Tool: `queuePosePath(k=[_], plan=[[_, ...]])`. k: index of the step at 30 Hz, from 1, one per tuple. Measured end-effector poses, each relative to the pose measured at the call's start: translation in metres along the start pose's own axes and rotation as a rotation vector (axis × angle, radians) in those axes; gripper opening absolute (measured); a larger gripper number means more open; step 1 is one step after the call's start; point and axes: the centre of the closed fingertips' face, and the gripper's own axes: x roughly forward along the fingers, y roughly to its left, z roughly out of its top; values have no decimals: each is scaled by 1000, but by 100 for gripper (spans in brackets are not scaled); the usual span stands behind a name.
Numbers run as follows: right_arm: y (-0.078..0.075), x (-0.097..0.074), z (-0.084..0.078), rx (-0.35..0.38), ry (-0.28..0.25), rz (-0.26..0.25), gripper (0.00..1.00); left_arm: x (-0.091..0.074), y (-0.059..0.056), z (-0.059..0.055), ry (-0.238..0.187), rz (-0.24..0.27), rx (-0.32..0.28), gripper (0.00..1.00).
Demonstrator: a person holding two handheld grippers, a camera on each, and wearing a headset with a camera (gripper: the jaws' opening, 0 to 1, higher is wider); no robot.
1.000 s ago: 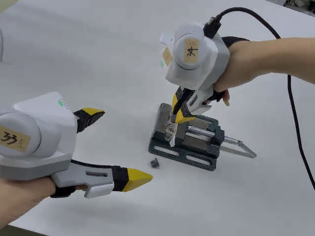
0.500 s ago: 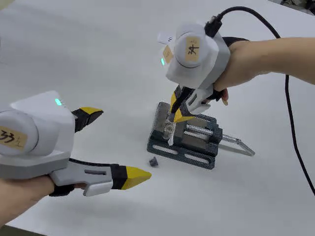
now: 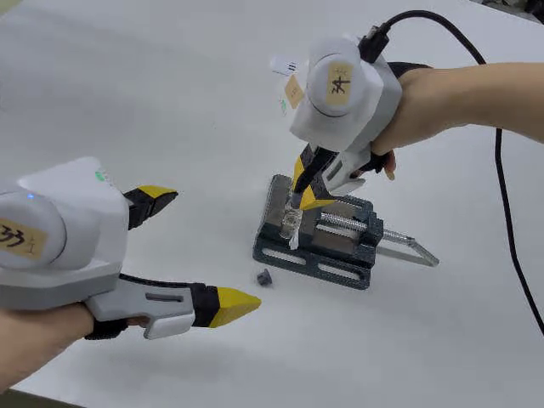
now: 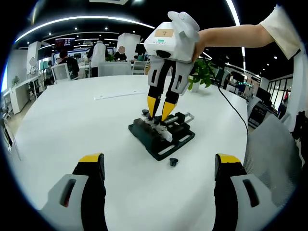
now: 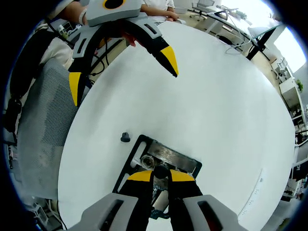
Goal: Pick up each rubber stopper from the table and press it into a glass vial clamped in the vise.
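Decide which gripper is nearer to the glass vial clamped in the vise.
Right. The right gripper sits just above the vial, pinching a stopper between its tips; the left gripper hangs open well short of the vise.

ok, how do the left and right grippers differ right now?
Jaws: the left gripper is wide open and empty; the right gripper is shut on a dark rubber stopper.
Pose: the left lies roughly level above the table, short of the vise; the right points steeply down over the glass vial clamped in the vise.
Shared: white bodies, black jaws with yellow tips.
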Motion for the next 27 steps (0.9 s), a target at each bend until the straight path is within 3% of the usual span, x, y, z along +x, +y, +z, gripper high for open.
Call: queuePosePath(k=[10,14,19,27], plan=[[2,-1,0,-5,-11,-1,9,1,1,-1,2,-5,1,94],[-3,-3,3,-4,-33,-25,16,1,2,0,0,-6,2,94],[0,-6,4,18,-45,-7,11,1,4,1,2,-6,6,94],[1,-6,1,17,-45,-17,13,2,2,0,2,-9,1,94]])
